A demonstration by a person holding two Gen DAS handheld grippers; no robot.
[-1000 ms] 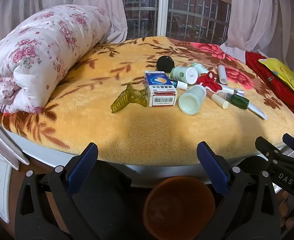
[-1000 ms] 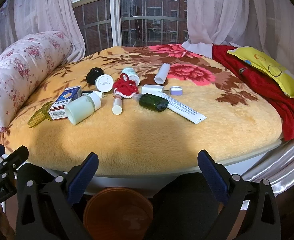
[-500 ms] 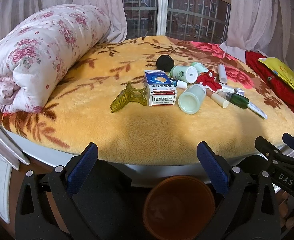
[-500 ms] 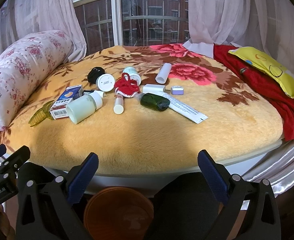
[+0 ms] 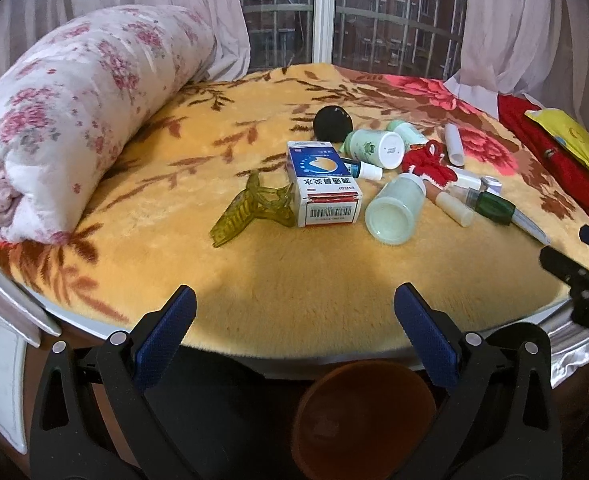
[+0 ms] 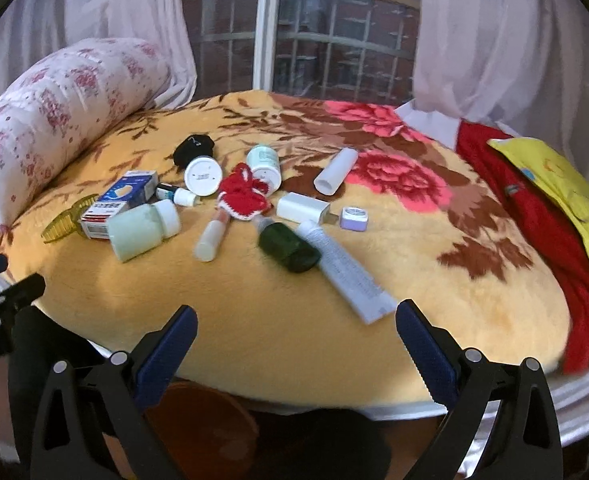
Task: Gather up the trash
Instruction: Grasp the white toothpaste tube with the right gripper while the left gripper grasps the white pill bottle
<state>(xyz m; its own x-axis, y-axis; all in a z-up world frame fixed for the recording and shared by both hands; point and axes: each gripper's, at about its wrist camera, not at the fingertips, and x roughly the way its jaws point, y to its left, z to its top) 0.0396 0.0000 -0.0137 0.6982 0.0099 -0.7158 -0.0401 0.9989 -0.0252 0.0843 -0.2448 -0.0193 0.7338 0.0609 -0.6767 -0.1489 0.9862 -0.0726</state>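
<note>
Trash lies in a cluster on the yellow blanket: a blue-white medicine box, a pale green bottle, an olive hair claw, a dark green bottle, a white tube, a red knitted piece, a black cap. An orange bin stands on the floor below the bed edge. My left gripper is open and empty over the near edge. My right gripper is open and empty, just short of the white tube.
A rolled floral quilt lies at the left. A red cloth with a yellow pillow lies at the right. A window and curtains stand behind the bed. The right gripper shows at the right edge of the left wrist view.
Both grippers have moved forward over the bed edge, closer to the clutter. The right gripper has moved further, with its view blurred. Nothing on the bed has moved.
</note>
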